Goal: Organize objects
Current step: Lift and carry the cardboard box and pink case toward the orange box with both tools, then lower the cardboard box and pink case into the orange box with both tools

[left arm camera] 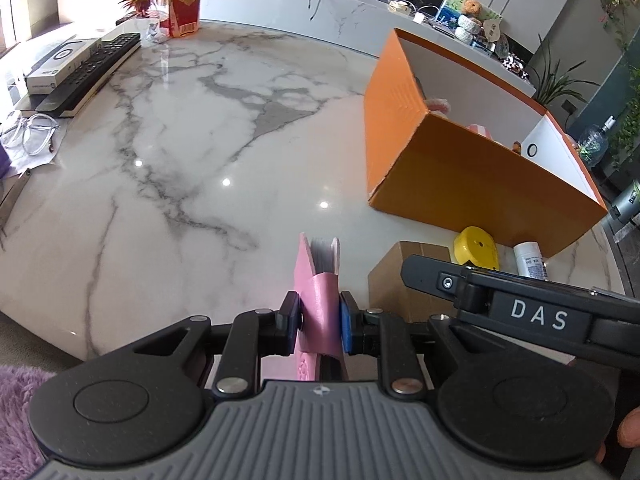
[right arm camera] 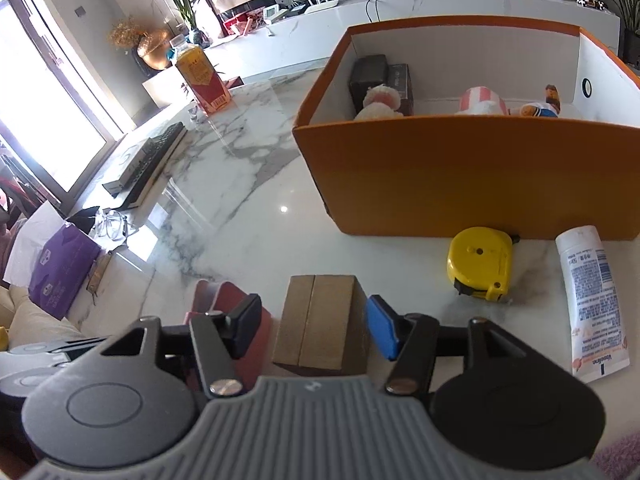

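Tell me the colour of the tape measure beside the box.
Yellow, with black trim: the tape measure shows best in the right wrist view.

We get two wrist fisheyes, both tilted down at the marble table point(left arm camera: 180, 140), close over its near edge. Left view sits left of the orange box point(left arm camera: 460, 176), seeing its corner; right view faces the box's long side. Both share the box, cardboard carton point(right arm camera: 320, 320), yellow tape measure point(right arm camera: 480, 264).
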Demonstrator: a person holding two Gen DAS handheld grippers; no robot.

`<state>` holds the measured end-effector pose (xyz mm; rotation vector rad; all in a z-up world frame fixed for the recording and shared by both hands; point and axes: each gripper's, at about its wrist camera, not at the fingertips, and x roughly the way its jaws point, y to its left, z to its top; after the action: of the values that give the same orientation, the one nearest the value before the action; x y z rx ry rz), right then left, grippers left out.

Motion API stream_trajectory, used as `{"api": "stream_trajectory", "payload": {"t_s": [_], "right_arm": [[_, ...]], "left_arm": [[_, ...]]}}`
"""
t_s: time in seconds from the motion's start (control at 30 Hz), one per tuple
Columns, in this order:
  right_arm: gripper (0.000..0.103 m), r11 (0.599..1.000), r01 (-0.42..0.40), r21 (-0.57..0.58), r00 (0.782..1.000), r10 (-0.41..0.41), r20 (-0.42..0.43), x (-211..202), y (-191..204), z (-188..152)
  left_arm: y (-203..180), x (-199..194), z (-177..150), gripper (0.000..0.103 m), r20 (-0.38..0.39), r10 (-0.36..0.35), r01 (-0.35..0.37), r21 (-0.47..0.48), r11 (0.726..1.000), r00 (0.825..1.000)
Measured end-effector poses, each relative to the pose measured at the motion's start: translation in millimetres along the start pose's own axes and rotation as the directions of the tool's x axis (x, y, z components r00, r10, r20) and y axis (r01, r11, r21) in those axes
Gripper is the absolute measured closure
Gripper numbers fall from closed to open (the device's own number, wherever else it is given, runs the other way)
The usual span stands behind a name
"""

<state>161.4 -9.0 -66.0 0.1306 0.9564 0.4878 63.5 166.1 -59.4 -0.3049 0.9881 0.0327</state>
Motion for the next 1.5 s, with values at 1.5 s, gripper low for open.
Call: {"api": "stream_trajectory", "payload": {"t_s": [1.5], "right_arm": [[0.051,0.959,-0.16,0.235,0.955,0.091,0.282,-68,-144,162]], "left_arm": [[-123,63,212,0.079,0.073,-0.289,0.278,0.136,0.951,0.954]]}}
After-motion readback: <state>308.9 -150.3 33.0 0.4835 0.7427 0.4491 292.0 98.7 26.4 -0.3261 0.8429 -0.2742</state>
